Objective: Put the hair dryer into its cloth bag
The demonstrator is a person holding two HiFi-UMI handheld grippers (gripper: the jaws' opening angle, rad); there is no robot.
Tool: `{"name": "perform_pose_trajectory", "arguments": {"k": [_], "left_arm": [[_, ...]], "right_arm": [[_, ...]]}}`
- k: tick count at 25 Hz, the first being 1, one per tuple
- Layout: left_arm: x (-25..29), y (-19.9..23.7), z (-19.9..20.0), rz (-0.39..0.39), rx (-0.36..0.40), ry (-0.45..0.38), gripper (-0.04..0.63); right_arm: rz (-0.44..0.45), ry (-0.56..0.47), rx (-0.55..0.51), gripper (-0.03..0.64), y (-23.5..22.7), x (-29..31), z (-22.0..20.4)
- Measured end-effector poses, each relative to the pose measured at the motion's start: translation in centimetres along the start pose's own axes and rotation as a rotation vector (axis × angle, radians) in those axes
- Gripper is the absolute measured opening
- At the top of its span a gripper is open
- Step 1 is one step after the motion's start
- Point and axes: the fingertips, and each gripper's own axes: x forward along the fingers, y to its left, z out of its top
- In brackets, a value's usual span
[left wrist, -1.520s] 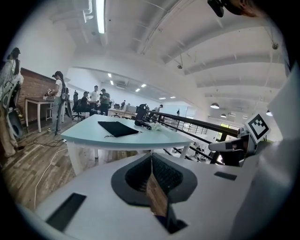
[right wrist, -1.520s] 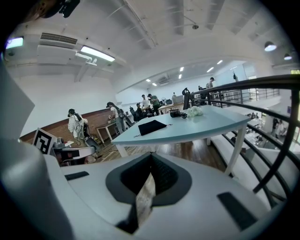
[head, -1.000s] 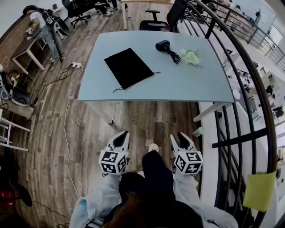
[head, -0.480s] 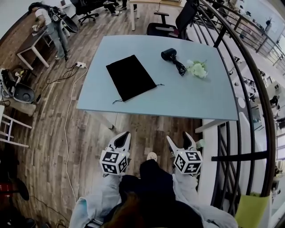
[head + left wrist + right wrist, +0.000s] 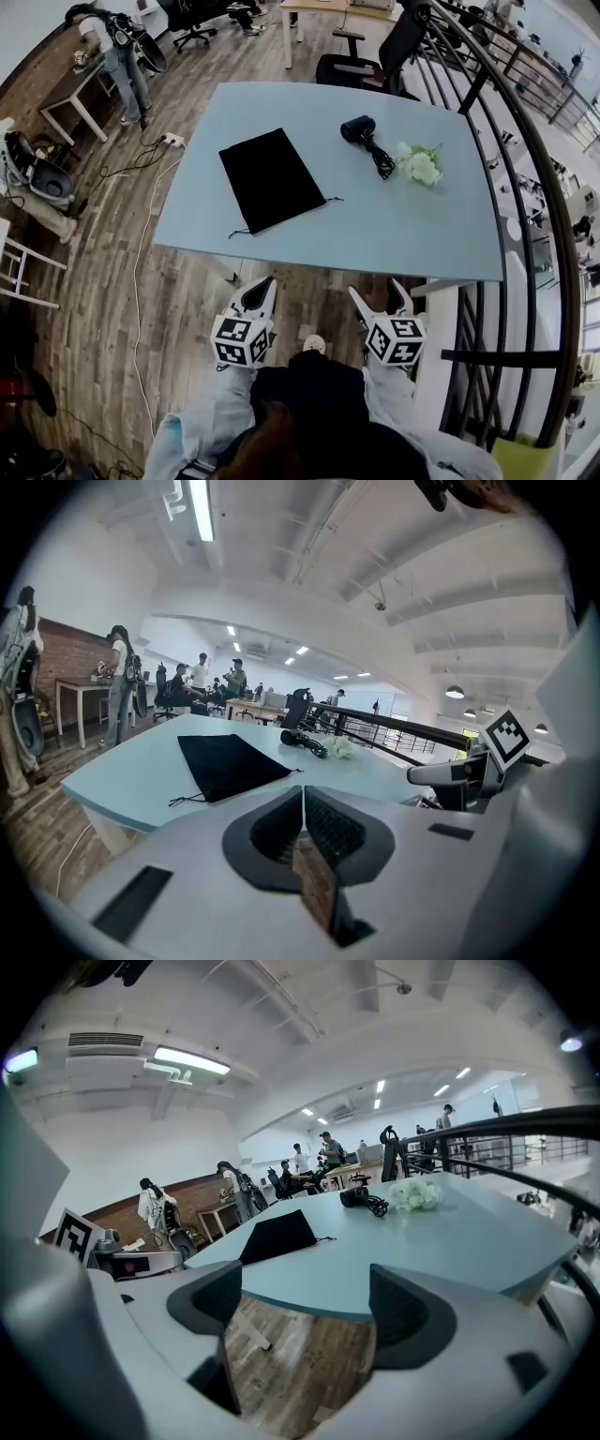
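While nothing is bagged, the hair dryer (image 5: 356, 129) is lying on the desk (image 5: 375, 234), apart from the cloth bag (image 5: 271, 178); left tongs (image 5: 262, 284) are pressing together, empty; right tongs (image 5: 377, 289), having just been opening, are gaping empty

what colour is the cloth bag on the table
Black; the cloth bag shows best in the head view, flat on the pale blue table.

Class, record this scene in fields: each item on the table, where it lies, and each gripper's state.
cloth bag: flat on the table, left side
hair dryer: far side, right of bag, outside it
white flowers: just right of the dryer's cord
left gripper: shut, empty, short of the table
right gripper: open, jaws just been opening, nothing between them
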Motion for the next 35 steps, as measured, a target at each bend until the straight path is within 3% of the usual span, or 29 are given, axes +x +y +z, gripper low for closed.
{"name": "perform_pose_trajectory", "arguments": {"k": [21, 35], "left_arm": [[3.1, 1.0, -1.0, 0.024, -0.016, 0.024, 0.021], [11.8, 3.8, 3.0, -0.009, 0.013, 0.045, 0.021]], "right_arm": [[0.035, 0.057, 0.020, 0.417, -1.6, 3.3, -1.4], [0.030, 0.050, 0.029, 0.414, -4.4, 10.7, 4.1]]}}
